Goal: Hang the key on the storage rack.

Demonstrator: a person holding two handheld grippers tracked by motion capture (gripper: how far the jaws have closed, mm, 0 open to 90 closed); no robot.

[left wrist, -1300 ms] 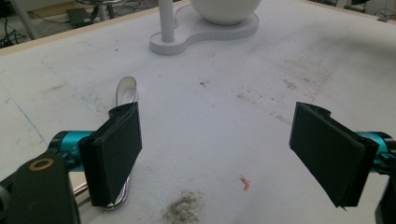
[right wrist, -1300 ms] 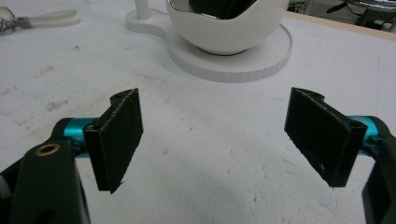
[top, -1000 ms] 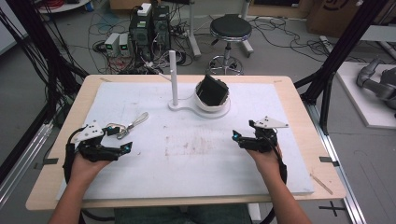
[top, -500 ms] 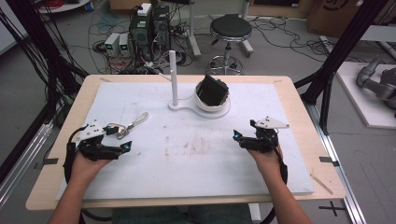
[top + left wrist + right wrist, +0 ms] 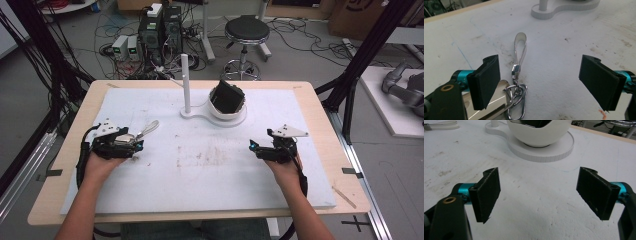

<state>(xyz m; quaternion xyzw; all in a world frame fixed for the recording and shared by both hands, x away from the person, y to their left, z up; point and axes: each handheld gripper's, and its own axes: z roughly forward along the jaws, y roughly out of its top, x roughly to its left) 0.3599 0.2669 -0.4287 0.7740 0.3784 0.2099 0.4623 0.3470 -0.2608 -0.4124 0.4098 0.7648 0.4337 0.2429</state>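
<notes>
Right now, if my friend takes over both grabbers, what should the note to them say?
Left gripper: open, low over the white mat, its jaws astride the shiny metal keychain with a white strap loop, not gripping it.
Right gripper: open, holding nothing, pointed at the round white bowl stand with an upright white peg.
The keychain lies flat on the mat by the left hand; the white bowl has something dark inside.
Done: nothing picked up.
Left: probably close on the keychain and lift it; where it goes I cannot tell.
</notes>
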